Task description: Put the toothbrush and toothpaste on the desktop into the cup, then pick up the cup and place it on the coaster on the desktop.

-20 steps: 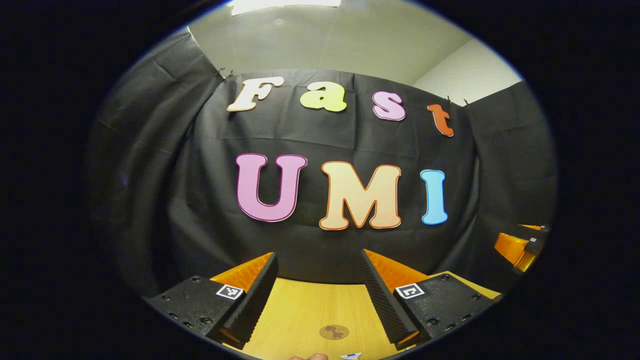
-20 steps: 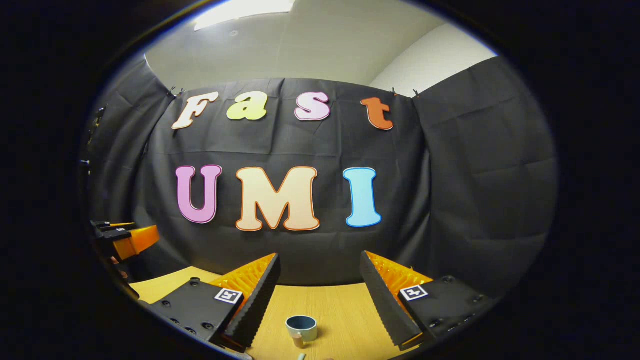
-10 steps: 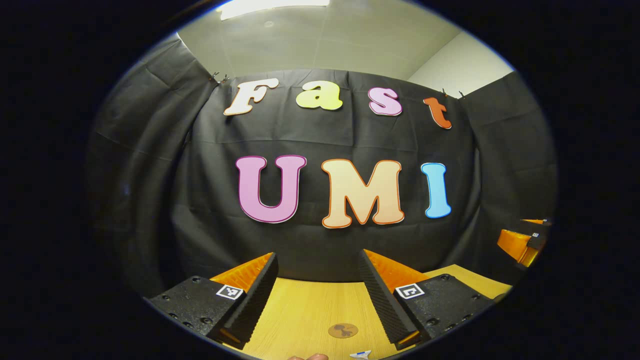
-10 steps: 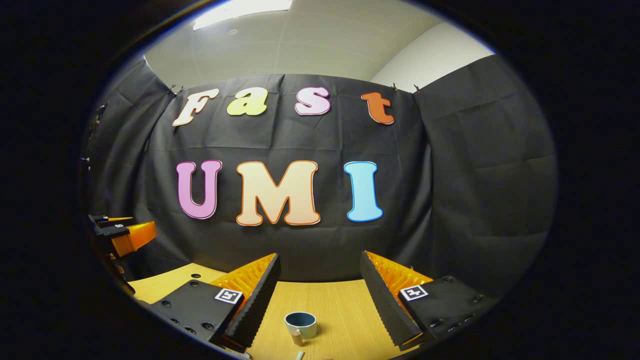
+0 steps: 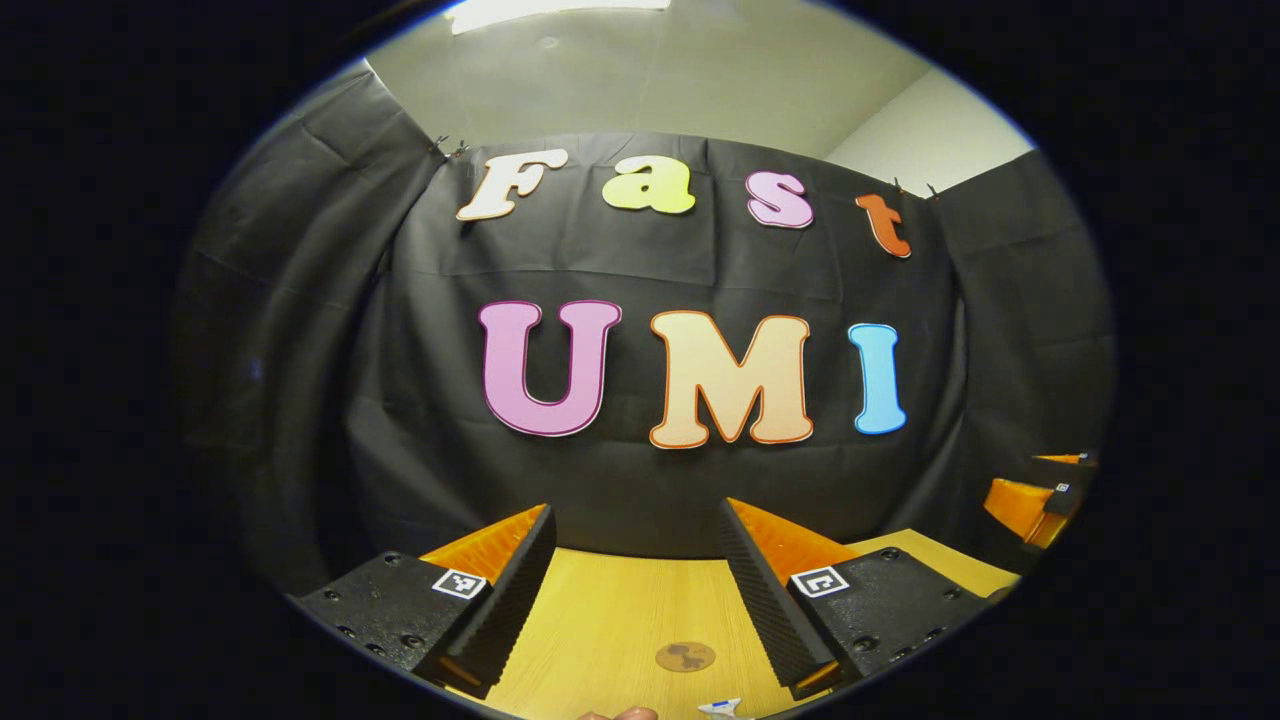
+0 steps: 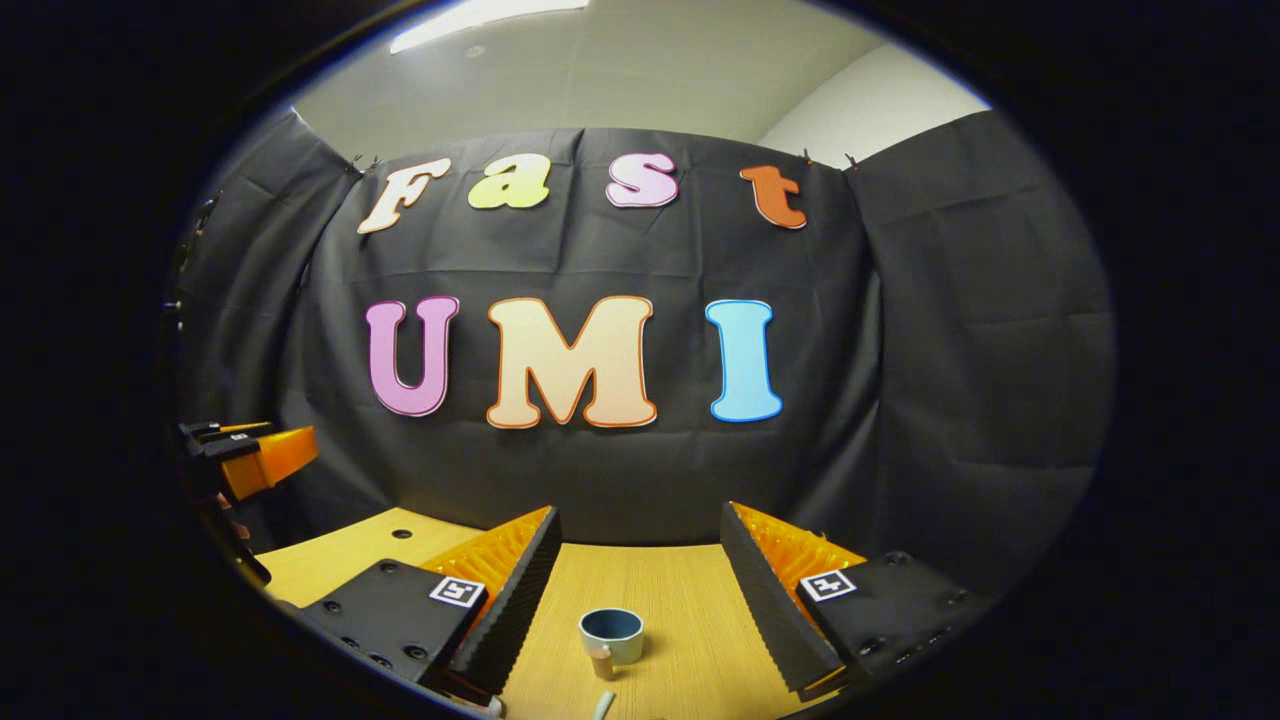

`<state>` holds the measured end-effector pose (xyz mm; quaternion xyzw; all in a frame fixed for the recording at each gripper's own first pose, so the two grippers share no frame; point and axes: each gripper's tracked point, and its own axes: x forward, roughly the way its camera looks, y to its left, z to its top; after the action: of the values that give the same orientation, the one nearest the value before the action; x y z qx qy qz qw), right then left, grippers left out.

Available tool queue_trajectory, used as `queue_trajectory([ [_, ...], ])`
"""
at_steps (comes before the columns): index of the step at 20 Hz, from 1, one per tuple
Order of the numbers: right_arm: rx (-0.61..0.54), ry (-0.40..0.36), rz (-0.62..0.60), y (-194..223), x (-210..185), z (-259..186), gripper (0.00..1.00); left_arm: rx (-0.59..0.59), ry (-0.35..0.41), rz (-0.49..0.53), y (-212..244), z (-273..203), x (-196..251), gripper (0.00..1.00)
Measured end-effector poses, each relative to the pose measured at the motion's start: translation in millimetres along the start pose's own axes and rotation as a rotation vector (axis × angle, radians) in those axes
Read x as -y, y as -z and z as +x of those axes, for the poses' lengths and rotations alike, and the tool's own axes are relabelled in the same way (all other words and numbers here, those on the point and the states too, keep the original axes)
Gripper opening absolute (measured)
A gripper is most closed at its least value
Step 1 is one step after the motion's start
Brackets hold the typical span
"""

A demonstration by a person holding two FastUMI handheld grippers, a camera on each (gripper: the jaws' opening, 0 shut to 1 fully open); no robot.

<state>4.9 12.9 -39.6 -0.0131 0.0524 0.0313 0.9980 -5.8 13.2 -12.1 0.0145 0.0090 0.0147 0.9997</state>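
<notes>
The left gripper [image 5: 635,540] hung with fingers spread and empty above the wooden desktop [image 5: 610,625]; the round coaster [image 5: 685,657] lay ahead, between its fingers. The right gripper [image 6: 640,545] was likewise spread and empty, the cup [image 6: 611,634] standing upright between its fingers, apart from both. What the cup held could not be told.

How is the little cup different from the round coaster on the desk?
The cup stands up tall and hollow, with a handle; the coaster lies flat, with none. The cup is pale outside and dark blue inside; the coaster is brown with a darker blotch. Both are round, sit on the wooden desktop, and nothing grips them.
</notes>
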Motion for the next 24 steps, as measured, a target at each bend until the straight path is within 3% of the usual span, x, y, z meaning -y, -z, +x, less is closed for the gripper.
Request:
queue_trajectory([
  [7,-0.165,-0.055,-0.030,63.9,-16.8,10.9,1.00,0.028,-0.047,0.020,-8.7,-5.7,-23.6,0.94],
  [13,-0.363,-0.080,-0.018,125.4,-23.4,15.4,1.00,0.021,-0.089,0.031,-5.7,-10.3,-38.7,0.94],
  [24,-0.746,-0.137,-0.101,249.7,-25.6,2.4,1.00,-0.022,-0.128,0.029,12.4,-16.3,-56.2,0.94],
])
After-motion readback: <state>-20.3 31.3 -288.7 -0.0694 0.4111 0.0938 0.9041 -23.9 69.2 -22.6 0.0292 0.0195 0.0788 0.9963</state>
